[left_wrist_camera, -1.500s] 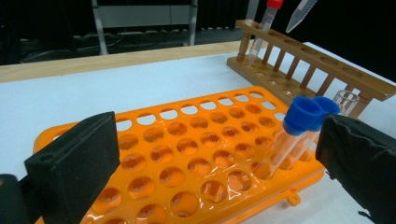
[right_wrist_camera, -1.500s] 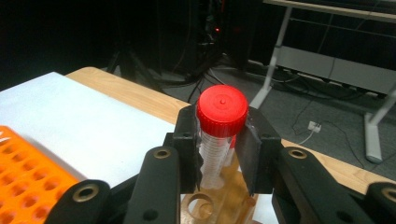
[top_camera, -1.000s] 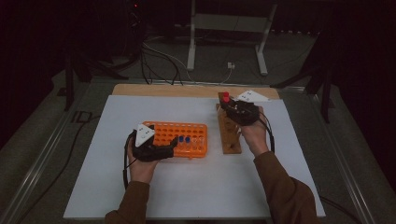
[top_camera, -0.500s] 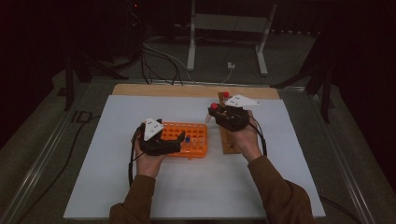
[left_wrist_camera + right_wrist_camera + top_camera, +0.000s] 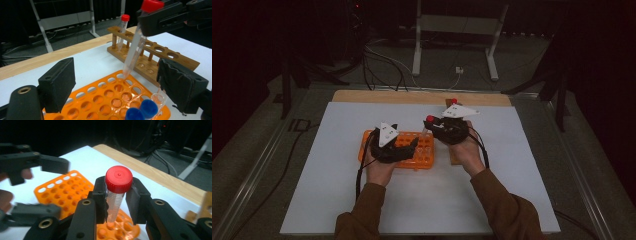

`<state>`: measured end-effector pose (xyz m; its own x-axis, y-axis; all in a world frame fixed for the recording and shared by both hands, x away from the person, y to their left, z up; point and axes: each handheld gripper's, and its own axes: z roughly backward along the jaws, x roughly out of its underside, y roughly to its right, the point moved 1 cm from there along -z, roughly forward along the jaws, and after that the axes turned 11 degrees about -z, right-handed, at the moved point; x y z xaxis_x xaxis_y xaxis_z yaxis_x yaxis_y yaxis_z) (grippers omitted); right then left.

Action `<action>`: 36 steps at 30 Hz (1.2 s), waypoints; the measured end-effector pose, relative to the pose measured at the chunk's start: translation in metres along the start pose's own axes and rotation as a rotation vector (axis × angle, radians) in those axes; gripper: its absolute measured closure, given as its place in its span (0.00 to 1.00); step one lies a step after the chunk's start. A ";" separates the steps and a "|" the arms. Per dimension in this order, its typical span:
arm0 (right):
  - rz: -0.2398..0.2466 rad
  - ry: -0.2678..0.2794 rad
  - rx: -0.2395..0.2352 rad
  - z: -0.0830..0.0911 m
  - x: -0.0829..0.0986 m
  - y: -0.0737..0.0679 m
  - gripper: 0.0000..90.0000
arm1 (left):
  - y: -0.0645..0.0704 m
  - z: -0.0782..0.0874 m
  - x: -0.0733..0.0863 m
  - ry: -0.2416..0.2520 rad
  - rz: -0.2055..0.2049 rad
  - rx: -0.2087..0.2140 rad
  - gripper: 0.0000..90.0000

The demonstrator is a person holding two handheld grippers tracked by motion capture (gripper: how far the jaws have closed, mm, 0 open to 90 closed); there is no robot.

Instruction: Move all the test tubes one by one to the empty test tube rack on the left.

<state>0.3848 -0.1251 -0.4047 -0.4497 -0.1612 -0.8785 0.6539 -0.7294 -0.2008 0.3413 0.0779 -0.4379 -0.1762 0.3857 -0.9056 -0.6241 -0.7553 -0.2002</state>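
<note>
1. Far left: left gripper [image 5: 411, 146], jaws spread wide, one on each side of the near end of the orange rack [image 5: 100, 100]. Pinching nothing. Cannot tell if a jaw touches the rack.
2. In the rack, at the corner by that gripper: two blue-capped tubes [image 5: 142, 112] and a clear tube with no cap [image 5: 160, 98] just beside them. Lots of empty holes all around.
3. In the middle: the red-capped tube [image 5: 133, 47], up in the air, tilted, its pointy tip just above a hole at the far edge of the orange rack. Not in the hole yet.
4. Next: right gripper [image 5: 117, 200], jaws pressed tight on that tube just under the red cap.
5. Far right: wooden rack [image 5: 160, 57] on the white mat [image 5: 337, 190], with one more red-capped tube [image 5: 123, 27] standing in it and many empty holes.
6. Step in hand, by the look of it: moving red-capped tubes from the wooden rack over to the orange one. This tube about halfway through its trip.
7. Next move, most likely: stand the tube up straight, line the tip up with one hole, go down slowly until it sits, then let go. Good idea to keep the orange rack from sliding with the left gripper.
</note>
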 end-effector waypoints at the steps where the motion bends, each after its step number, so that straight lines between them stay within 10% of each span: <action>1: -0.004 -0.002 -0.008 -0.001 0.000 -0.002 0.79 | 0.001 -0.001 -0.001 -0.004 -0.008 -0.004 0.20; 21: -0.022 -0.022 -0.106 -0.013 -0.002 -0.022 0.79 | 0.005 -0.012 -0.007 -0.012 -0.058 0.040 0.80; 27: -0.022 -0.028 -0.113 -0.014 -0.002 -0.022 0.77 | 0.006 -0.012 -0.006 -0.019 -0.094 0.029 0.83; 36: -0.039 -0.009 -0.124 -0.009 -0.002 -0.014 0.38 | -0.002 -0.008 -0.004 -0.023 -0.062 -0.003 0.83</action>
<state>0.3816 -0.1083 -0.4042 -0.4814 -0.1405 -0.8652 0.7058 -0.6474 -0.2876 0.3492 0.0740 -0.4370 -0.1548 0.4442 -0.8824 -0.6325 -0.7307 -0.2569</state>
